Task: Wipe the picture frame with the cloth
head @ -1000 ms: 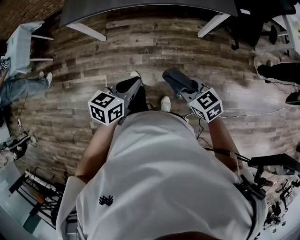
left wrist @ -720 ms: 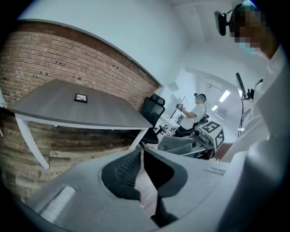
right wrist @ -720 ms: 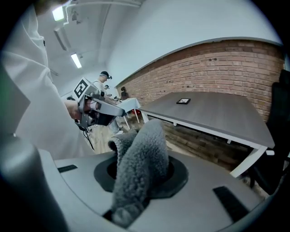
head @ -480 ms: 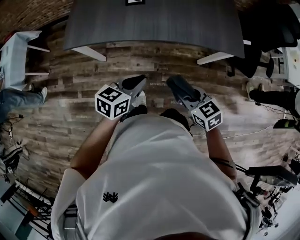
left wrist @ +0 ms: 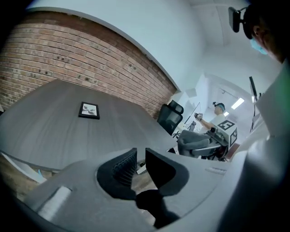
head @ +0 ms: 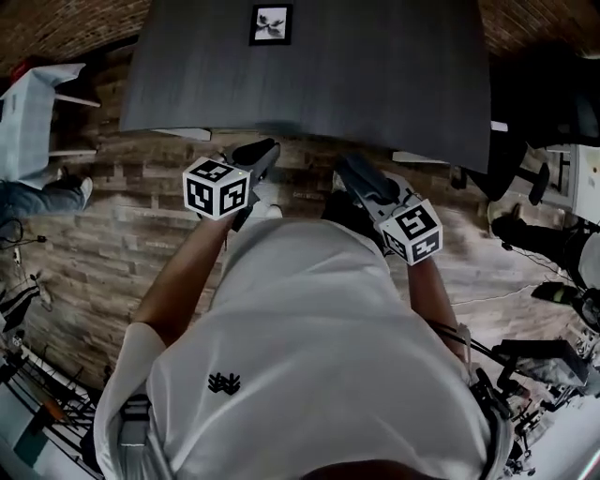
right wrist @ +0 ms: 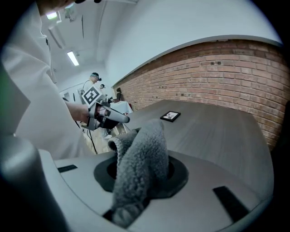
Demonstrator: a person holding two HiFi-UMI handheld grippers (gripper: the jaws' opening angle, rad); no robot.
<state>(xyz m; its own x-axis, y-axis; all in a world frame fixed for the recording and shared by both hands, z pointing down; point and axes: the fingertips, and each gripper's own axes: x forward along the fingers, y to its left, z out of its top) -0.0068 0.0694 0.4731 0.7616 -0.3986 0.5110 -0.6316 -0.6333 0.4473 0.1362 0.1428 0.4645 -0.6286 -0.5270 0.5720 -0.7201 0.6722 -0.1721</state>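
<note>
Facing the table, I'd steady the seemingly flat far-edge picture frame with the left gripper, its empty jaws just opening a crack, then wipe with the right gripper's clamped cloth.

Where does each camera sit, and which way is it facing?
Head view: on the person's head, looking steeply down past the shirt at left gripper, right gripper, table.
Left gripper view: rides that gripper, facing along its empty jaws, just opening, across the table.
Right gripper view: rides that gripper, facing the table past the clamped cloth.
Shared: all three show the picture frame.
</note>
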